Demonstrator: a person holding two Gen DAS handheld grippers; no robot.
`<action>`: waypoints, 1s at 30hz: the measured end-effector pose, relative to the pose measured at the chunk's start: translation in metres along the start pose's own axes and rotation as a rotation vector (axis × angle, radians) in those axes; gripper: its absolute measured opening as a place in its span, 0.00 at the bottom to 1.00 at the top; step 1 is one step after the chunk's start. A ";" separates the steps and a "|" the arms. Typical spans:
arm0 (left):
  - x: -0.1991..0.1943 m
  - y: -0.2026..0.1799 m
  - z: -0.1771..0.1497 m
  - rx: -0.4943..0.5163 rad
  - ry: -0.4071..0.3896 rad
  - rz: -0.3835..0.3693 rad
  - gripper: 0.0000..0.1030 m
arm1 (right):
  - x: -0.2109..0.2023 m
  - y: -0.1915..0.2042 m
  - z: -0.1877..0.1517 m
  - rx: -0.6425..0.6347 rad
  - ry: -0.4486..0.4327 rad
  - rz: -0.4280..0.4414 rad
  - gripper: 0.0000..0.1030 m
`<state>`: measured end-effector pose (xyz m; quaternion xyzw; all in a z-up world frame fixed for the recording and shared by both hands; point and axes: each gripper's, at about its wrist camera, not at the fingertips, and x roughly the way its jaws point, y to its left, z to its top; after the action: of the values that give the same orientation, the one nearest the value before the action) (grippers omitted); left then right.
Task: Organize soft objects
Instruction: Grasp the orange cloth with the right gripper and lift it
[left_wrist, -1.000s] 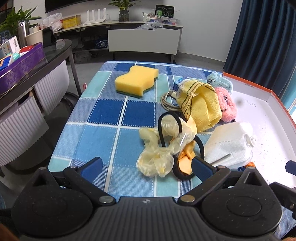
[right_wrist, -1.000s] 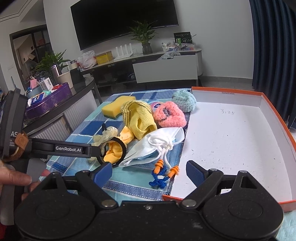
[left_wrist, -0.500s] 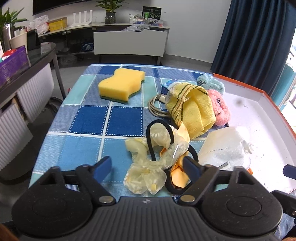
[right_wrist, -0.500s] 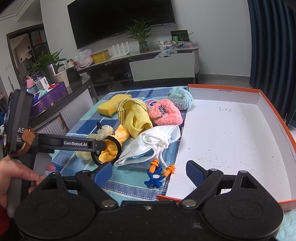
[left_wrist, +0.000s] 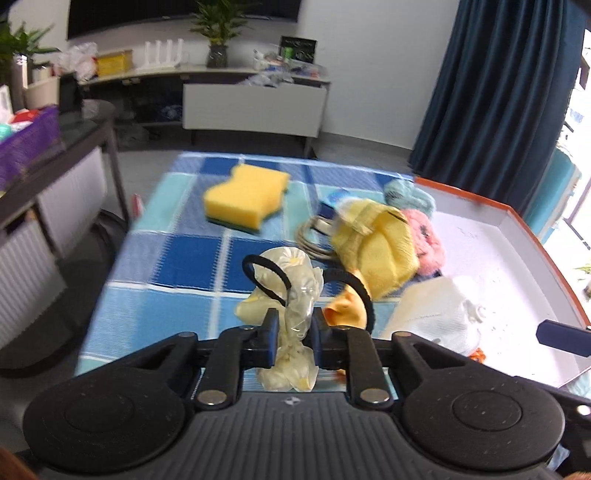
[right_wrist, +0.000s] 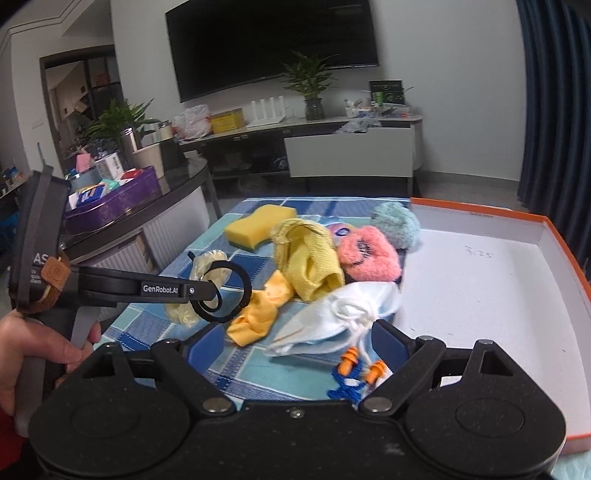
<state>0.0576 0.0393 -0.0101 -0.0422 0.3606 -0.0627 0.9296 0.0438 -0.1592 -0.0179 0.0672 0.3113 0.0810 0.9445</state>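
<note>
Since a second ago the left gripper (left_wrist: 294, 338) has just been closing its jaws, and they now pinch the crumpled pale-yellow plastic glove (left_wrist: 291, 295), which bulges above and below the blue pads. A black hair tie (left_wrist: 266, 275) loops across the glove's upper part; in the right wrist view the loop (right_wrist: 221, 291) hangs at the left gripper's tip (right_wrist: 207, 290), and whether the glove is clear of the checked blue surface (left_wrist: 177, 266) I cannot tell. A hand (right_wrist: 33, 354) grips that tool's handle.

The right gripper (right_wrist: 299, 341) hovers with its jaws spread and nothing between them, above the white face mask (right_wrist: 343, 314) and the orange corded earplugs (right_wrist: 364, 367). Beside the mask lie an orange cloth (right_wrist: 258, 314), a yellow knitted cloth (right_wrist: 310, 258), a pink fluffy item (right_wrist: 369, 254) and a teal fluffy ball (right_wrist: 397, 225). A yellow sponge (left_wrist: 245, 197) sits apart, farther back. At the right stands the orange-rimmed white box (right_wrist: 480, 280).
</note>
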 end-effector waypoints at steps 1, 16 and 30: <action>-0.003 0.004 0.000 -0.009 -0.005 0.003 0.19 | 0.004 0.005 0.002 -0.015 0.000 0.006 0.99; -0.025 0.049 -0.004 -0.105 -0.049 0.089 0.19 | 0.117 0.040 0.017 -0.029 0.140 0.016 0.79; -0.027 0.052 -0.007 -0.116 -0.046 0.075 0.19 | 0.121 0.050 0.022 -0.129 0.138 -0.013 0.26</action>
<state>0.0377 0.0948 -0.0032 -0.0838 0.3433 -0.0059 0.9354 0.1473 -0.0886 -0.0614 -0.0013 0.3700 0.0992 0.9237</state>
